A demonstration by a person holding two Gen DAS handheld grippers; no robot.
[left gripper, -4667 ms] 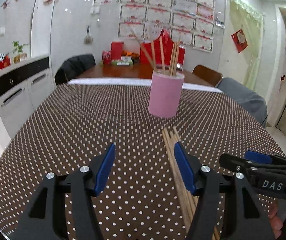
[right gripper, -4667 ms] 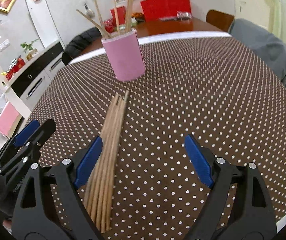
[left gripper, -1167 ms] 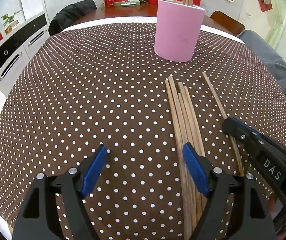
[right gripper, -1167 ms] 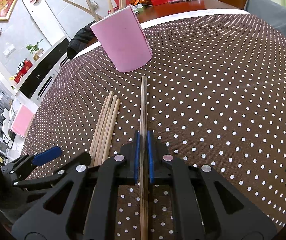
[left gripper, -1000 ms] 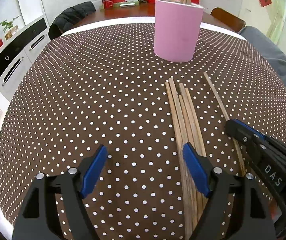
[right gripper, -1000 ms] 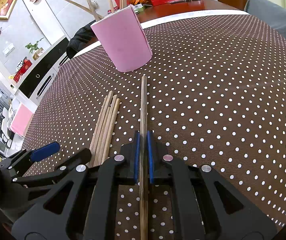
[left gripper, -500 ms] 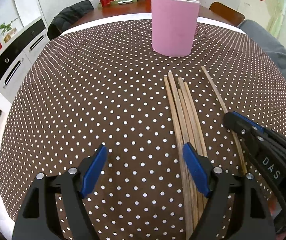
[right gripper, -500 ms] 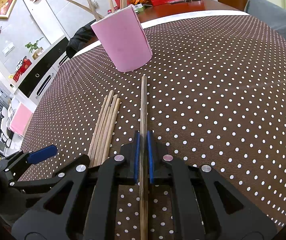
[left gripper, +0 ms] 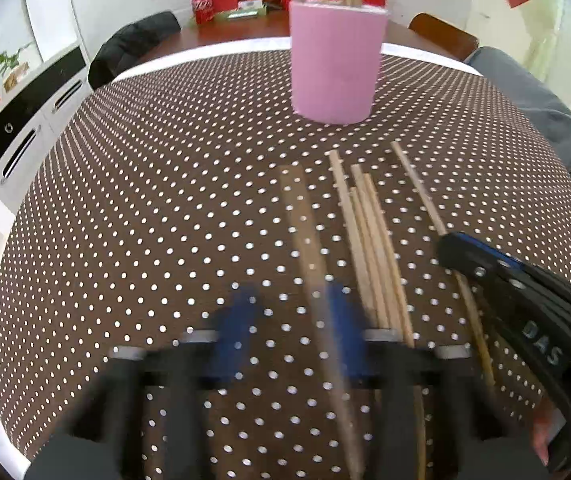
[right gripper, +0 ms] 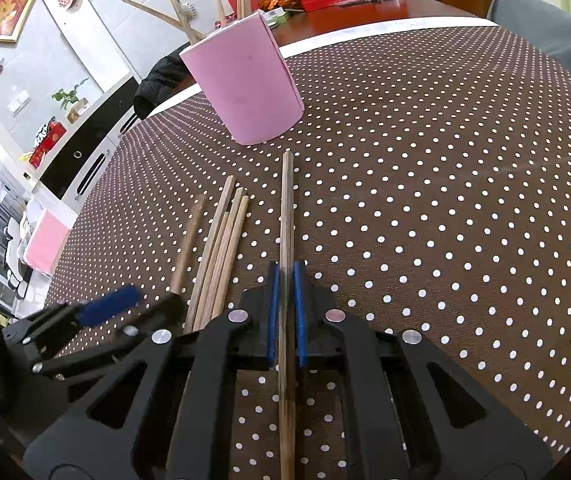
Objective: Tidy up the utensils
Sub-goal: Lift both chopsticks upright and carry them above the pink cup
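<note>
Since the earlier frames, the left gripper (left gripper: 291, 332) has just been closing: its blue pads, formerly wide apart astride the bundle's left edge, now stand blurred close together with one chopstick (left gripper: 311, 264) between them, pulled a little left of the others. Whether the pads already press it firmly the blur leaves uncertain, though they appear shut on it.

Dotted tablecloth (right gripper: 445, 208): brown with white spots, it covers the round table and bears everything below.

Pink holder (right gripper: 245, 96): an upright cylinder at the far side, with several chopsticks standing in it; the judged destination for the loose ones.

Right gripper (right gripper: 284, 312): its jaws are clamped on a single darker chopstick (right gripper: 286, 208), which points straight toward the holder's base and stops just short of it.

Loose bundle (left gripper: 369, 248): four or so pale chopsticks lie side by side between the two held sticks, touching one another.

Step in hand, as judged: secure each stick, lift, and drop it into the holder. To do it well, each grip should be confirmed before lifting; each stick should be raised clear of the bundle, tipped upright above the rim, and lowered one hand at a time so the two sticks do not cross.
</note>
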